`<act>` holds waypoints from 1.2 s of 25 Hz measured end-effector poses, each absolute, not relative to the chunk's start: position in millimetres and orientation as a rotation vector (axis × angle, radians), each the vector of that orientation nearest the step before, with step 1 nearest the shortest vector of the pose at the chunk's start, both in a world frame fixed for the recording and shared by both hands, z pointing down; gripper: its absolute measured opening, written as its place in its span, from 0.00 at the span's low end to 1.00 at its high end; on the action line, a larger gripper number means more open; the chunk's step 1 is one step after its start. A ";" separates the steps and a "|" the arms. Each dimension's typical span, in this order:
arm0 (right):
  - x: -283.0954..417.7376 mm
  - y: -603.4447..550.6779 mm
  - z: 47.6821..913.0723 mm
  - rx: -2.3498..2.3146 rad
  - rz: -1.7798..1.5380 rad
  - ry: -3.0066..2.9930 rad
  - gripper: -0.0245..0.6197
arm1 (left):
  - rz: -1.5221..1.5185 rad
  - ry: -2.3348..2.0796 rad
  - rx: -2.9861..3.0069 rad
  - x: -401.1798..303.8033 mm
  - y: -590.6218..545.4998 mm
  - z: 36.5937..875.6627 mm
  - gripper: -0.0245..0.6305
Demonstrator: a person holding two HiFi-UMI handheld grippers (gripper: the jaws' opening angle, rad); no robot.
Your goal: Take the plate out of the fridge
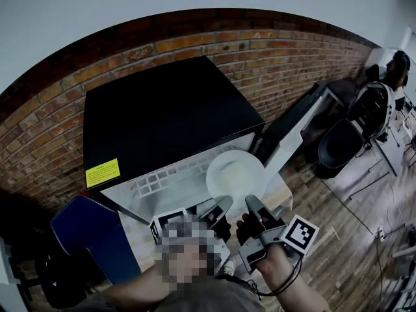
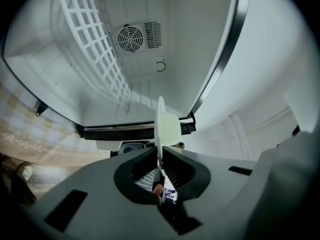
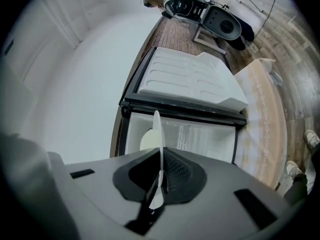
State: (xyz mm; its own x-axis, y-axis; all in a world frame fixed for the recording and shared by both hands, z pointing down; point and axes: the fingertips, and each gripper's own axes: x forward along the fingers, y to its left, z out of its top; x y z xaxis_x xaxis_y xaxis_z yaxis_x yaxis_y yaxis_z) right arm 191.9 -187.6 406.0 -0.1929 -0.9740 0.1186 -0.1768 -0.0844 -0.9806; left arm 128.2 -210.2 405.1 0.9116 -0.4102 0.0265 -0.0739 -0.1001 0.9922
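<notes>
The white plate (image 1: 235,174) is held at the mouth of the open black mini fridge (image 1: 162,116), in front of its white inside, and both grippers pinch it by the near rim. The left gripper (image 1: 223,202) has its jaws closed on the left part of this rim; in the left gripper view the plate stands edge-on between the pads. The right gripper (image 1: 251,203) grips the same rim just to the right (the two grippers are almost side by side), and its jaws are also closed on the thin edge. Whether the far rim is still inside the fridge, I cannot tell. The fridge door (image 1: 296,125) stands open to the right. Inside the fridge there is a white wire shelf (image 2: 95,49), and a round fan grille (image 2: 131,38) sits on the far wall. A brick wall (image 1: 195,44) is behind the fridge.
</notes>
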 end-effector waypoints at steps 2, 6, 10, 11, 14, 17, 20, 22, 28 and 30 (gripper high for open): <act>198.5 -180.4 406.0 -1.322 -1.340 1.424 0.09 | -0.276 -0.359 1.662 135.0 -204.2 405.1 0.10; 209.2 -163.6 406.5 -1.368 -1.301 1.392 0.09 | -0.220 -0.318 1.667 146.9 -190.2 407.4 0.10; 217.0 -147.5 410.2 -1.375 -1.284 1.339 0.09 | -0.186 -0.278 1.672 156.1 -177.9 408.2 0.10; 219.0 -143.9 411.6 -1.376 -1.281 1.327 0.09 | -0.176 -0.268 1.672 158.6 -175.1 409.4 0.10; 226.4 -132.7 416.9 -1.391 -1.272 1.294 0.09 | -0.139 -0.243 1.669 167.3 -166.1 413.8 0.10; 234.6 -121.8 422.1 -1.415 -1.263 1.254 0.09 | -0.106 -0.218 1.666 176.6 -157.6 419.3 0.10; 243.3 -111.0 429.9 -1.433 -1.257 1.209 0.09 | -0.072 -0.192 1.664 186.8 -149.3 426.8 0.10; 249.4 -104.1 436.4 -1.442 -1.256 1.177 0.09 | -0.047 -0.174 1.662 194.1 -144.0 432.6 0.10; 261.4 -87.0 458.3 -1.463 -1.254 1.095 0.09 | 0.020 -0.137 1.648 208.7 -130.5 453.2 0.10; 264.3 -82.4 465.4 -1.469 -1.254 1.075 0.09 | 0.042 -0.127 1.645 212.5 -126.7 460.4 0.10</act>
State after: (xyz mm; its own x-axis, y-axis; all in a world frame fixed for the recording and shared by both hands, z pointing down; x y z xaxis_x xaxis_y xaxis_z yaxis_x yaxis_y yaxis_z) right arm 264.3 -82.4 465.4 0.1084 -0.9713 0.2119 -0.0607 -0.2192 -0.9738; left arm 212.5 -126.7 460.4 0.9929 -0.0573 0.1046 -0.1087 -0.0729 0.9914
